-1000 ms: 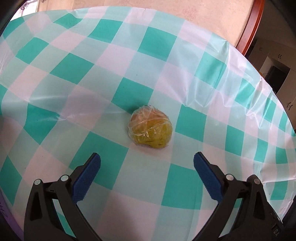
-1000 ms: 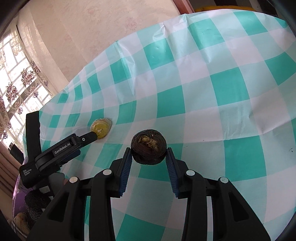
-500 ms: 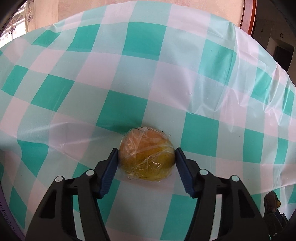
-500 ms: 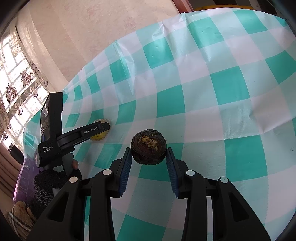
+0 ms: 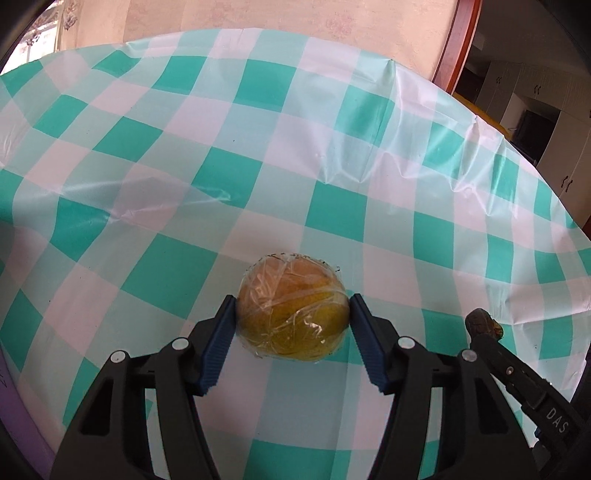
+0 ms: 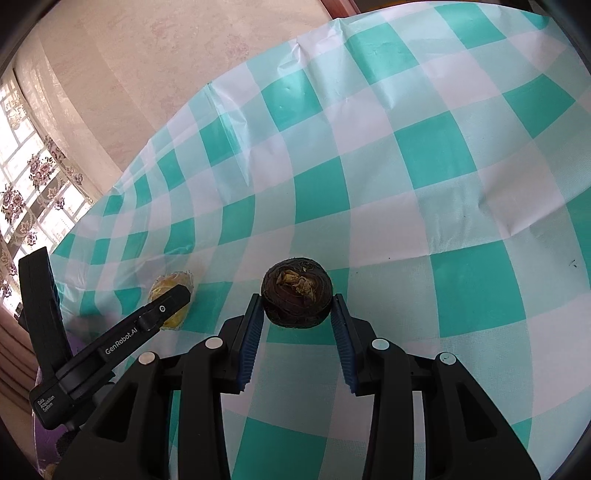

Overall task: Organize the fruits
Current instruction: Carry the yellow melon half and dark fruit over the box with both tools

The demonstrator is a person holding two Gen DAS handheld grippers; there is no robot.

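In the left wrist view my left gripper is shut on a yellow-green fruit wrapped in clear film, its blue pads pressed on both sides, held just above the checked tablecloth. In the right wrist view my right gripper is shut on a dark brown round fruit with a dry stem end facing the camera. The left gripper and the wrapped fruit show at the left of that view. The right gripper's tip with the dark fruit shows at the lower right of the left view.
The table carries a green-and-white checked plastic cloth with creases. A pale wall runs behind the far edge, with a wooden door frame at the right. A window is at the far left.
My left gripper moved forward around the wrapped fruit, closed on it and lifted it slightly. My right gripper kept hold of the dark fruit without moving.
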